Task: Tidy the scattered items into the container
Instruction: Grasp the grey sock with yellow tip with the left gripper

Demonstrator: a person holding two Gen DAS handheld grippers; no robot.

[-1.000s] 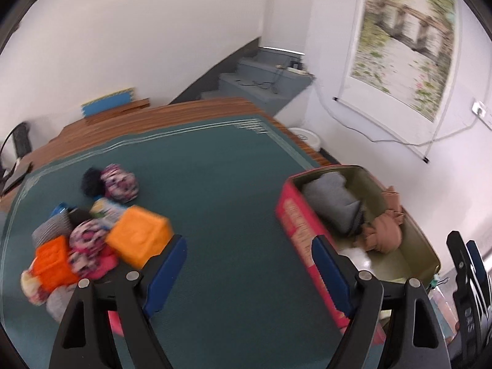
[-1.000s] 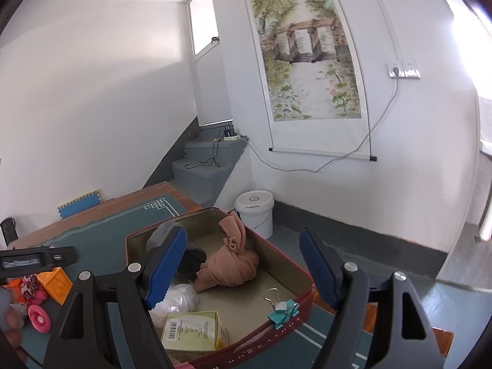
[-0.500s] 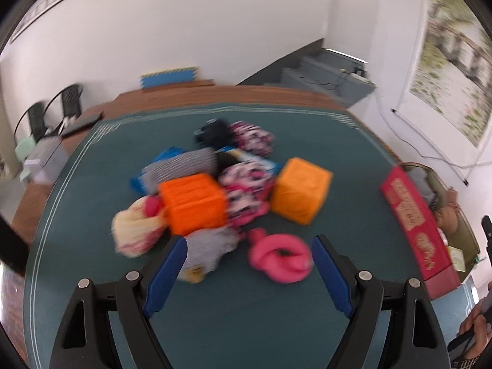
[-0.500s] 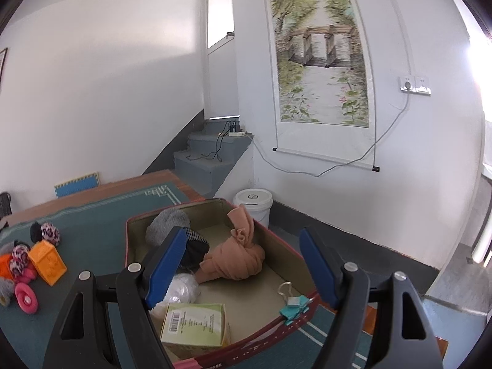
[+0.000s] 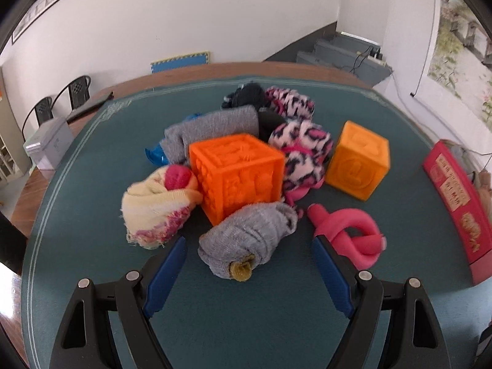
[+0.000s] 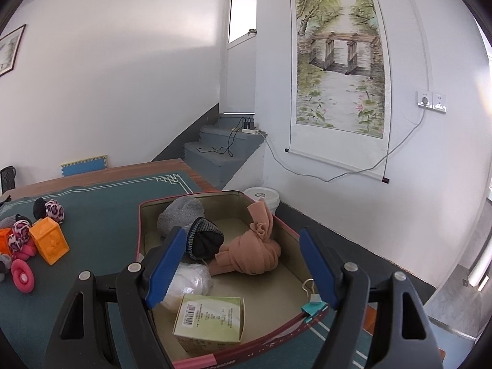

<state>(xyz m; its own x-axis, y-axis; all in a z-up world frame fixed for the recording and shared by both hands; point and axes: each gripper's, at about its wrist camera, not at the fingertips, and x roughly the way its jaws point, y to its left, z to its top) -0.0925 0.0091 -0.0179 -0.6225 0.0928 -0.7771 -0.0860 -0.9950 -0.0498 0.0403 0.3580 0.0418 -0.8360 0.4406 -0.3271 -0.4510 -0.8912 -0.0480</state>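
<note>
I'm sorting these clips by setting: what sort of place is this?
Probably a room in a home: a large table under a teal cloth, a scroll painting on the wall, and grey stairs in the corner.

1. The long red tin container [image 5: 454,203] runs off the left wrist view's right edge, hiding its inside.
2. A shiny blue item [image 5: 155,156] shows only a corner beneath the ribbed grey rolled sock [image 5: 212,129].
3. The dark-orange embossed rubber cube [image 6: 3,241] is cut by the right wrist view's left edge.
4. The small print on the pale green cardboard box [image 6: 212,319] is unreadable.
</note>
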